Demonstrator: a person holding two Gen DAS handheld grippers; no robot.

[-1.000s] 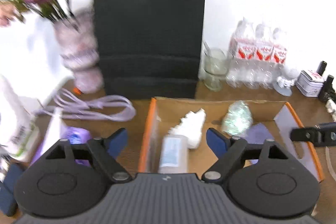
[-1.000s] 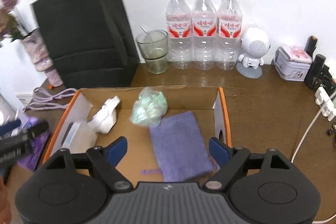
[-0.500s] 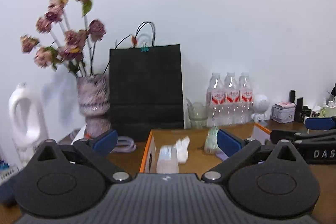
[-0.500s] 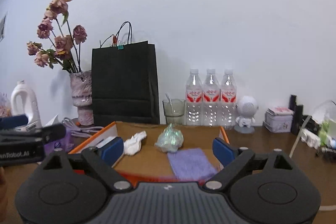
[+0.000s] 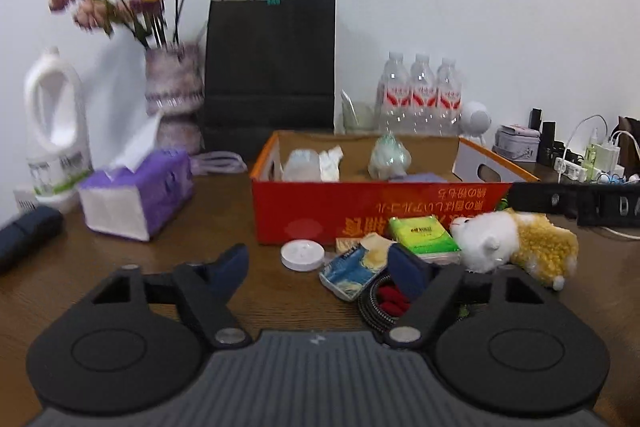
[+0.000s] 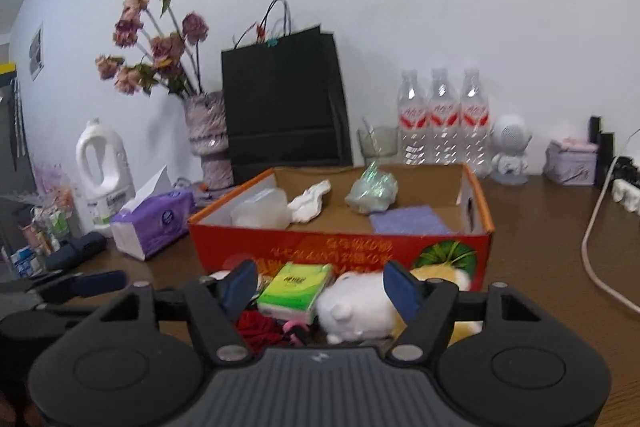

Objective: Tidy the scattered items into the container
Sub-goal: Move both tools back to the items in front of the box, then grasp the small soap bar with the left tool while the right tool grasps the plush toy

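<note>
The red and orange cardboard box [image 5: 360, 211] [image 6: 340, 247] holds a white plastic tub [image 6: 260, 213], crumpled white paper [image 6: 310, 203], a shiny green wrapper [image 6: 372, 193] and a purple cloth [image 6: 408, 221]. In front of it lie a white round lid [image 5: 302, 255], a blue and yellow packet [image 5: 352, 269], a green tissue pack [image 5: 424, 235] [image 6: 296, 285], a white and yellow plush toy [image 5: 516, 243] [image 6: 360, 307] and a red bundle [image 6: 256, 331]. My left gripper [image 5: 320, 265] hovers low before the lid and packet, its jaws closing with nothing pinched. My right gripper [image 6: 320, 285] is over the tissue pack and plush, its jaws closing without pressing on them.
A purple tissue box [image 5: 136, 195], a white detergent bottle [image 5: 56, 123] and a dark folded umbrella [image 5: 28, 231] stand left. Behind the box are a flower vase [image 5: 172, 99], a black paper bag [image 5: 272, 67], a glass and water bottles [image 5: 420, 91]. A power strip and cables [image 6: 600, 227] lie right.
Both grippers have drawn back from over the box and sunk toward the table in front of it. The scattered items have come into view, and both pairs of jaws have narrowed.
</note>
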